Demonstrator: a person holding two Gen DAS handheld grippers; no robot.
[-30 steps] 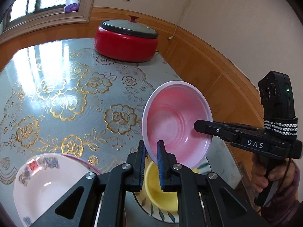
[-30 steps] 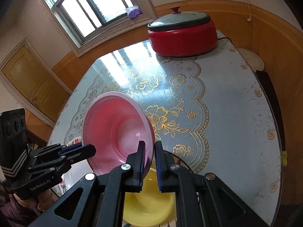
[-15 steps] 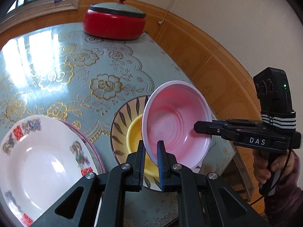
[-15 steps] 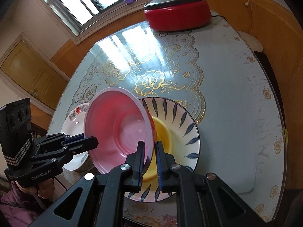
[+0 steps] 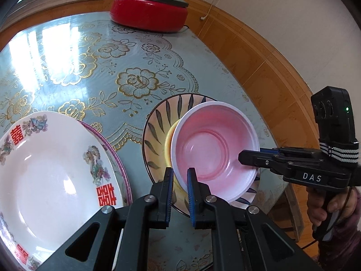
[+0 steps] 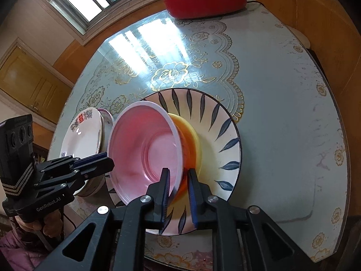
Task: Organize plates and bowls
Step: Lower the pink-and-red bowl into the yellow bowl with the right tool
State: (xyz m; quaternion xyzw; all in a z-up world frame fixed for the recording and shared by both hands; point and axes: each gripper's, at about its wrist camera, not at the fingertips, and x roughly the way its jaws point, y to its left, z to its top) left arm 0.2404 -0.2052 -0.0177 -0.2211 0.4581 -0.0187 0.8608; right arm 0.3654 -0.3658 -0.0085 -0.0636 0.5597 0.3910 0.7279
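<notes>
Pink bowl: tilted, nested partly into the yellow bowl, which sits on the leaf plate — likely being stacked there to gather the bowls in one pile.
Left gripper: clamped tight on the pink bowl's near rim, one pad inside and one outside, so it carries that side.
Right gripper: straddles the opposite rim; its jaws are opening, the rim between them and a gap showing on the outer side — I judge this a release, since the bowl now leans on the yellow one.
White plate: lies on a purple-rimmed plate just beside the leaf plate, kept as a separate plate pile.
Red pot: at the far edge of the table, well apart.
Risk: the tilt — released unevenly, the bowl may rock or slide.
</notes>
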